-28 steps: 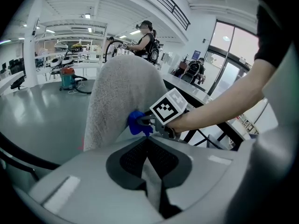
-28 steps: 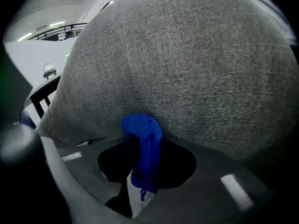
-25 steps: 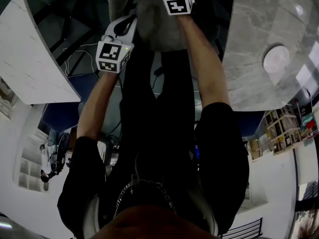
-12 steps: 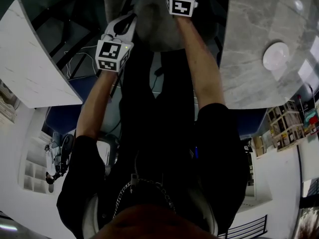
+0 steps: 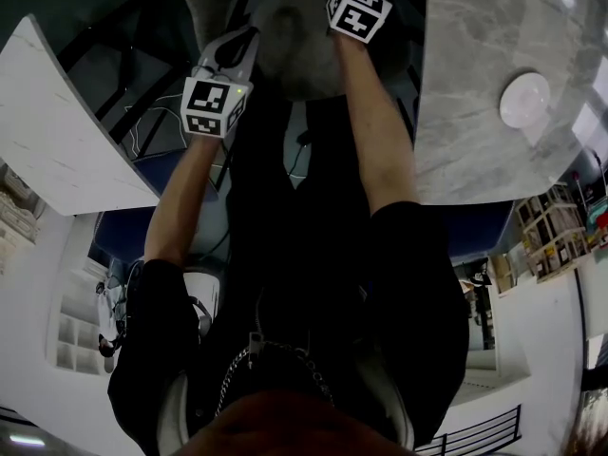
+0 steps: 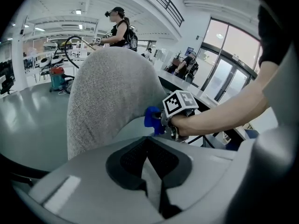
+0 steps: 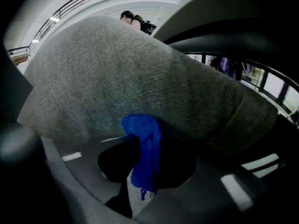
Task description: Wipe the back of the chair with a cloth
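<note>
The grey fabric chair back (image 5: 294,50) rises in front of me and fills the right gripper view (image 7: 131,78). My right gripper (image 7: 140,171) is shut on a blue cloth (image 7: 145,148), whose bunched top presses against the fabric. From the left gripper view, that cloth (image 6: 151,118) touches the chair's side (image 6: 112,92), just ahead of the right gripper (image 6: 164,119). My left gripper (image 6: 152,171) is shut with nothing in it, held a short way from the chair, left of it in the head view (image 5: 228,55). In the head view the cloth is hidden.
A round marble table (image 5: 475,112) with a white disc (image 5: 525,100) stands at the right. A white tabletop (image 5: 57,131) lies at the left. Cables trail on the dark floor (image 5: 142,122). Several people (image 6: 119,27) stand far behind the chair.
The right gripper has slid a little to the right along the chair, and its marker cube has tilted. The left gripper has barely moved.
</note>
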Demonstrator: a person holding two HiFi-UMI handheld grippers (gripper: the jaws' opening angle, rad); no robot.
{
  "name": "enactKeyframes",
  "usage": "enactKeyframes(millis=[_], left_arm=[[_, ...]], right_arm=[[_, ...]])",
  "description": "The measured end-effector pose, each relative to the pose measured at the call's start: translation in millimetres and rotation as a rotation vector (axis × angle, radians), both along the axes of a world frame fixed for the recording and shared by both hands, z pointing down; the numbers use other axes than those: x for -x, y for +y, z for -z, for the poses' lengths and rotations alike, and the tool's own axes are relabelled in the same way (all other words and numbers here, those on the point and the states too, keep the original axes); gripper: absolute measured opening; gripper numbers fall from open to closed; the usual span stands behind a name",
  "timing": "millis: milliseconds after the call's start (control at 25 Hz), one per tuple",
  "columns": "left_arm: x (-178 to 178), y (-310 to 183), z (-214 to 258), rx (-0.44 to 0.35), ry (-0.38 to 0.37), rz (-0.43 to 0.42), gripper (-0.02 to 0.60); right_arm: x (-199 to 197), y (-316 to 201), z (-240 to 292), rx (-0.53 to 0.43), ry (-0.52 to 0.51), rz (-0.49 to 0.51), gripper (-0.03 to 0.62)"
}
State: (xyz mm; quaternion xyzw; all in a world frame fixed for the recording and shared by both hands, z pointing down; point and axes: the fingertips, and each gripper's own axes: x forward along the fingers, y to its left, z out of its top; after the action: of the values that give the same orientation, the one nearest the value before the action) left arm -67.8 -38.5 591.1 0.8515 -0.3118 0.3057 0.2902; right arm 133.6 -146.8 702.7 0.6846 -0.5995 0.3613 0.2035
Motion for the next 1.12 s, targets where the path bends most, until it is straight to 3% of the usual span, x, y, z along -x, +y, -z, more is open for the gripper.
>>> enactKeyframes(millis=[120,640,1120], left_arm=[[-3,0,-2,0.004,0.0,-0.014,0.011],[-10,7,-5,0.014,0.002,-0.043,0.011],[-11,16,0,0.011,-0.003,-0.028,0.011]], right_arm=[[-18,8,-2,0.01,-0.014,-0.085,0.098],[-68,43,1,0.028,0.058,-0.253,0.097],[-76,66,-1,0.045,0.073,-0.269,0.095]])
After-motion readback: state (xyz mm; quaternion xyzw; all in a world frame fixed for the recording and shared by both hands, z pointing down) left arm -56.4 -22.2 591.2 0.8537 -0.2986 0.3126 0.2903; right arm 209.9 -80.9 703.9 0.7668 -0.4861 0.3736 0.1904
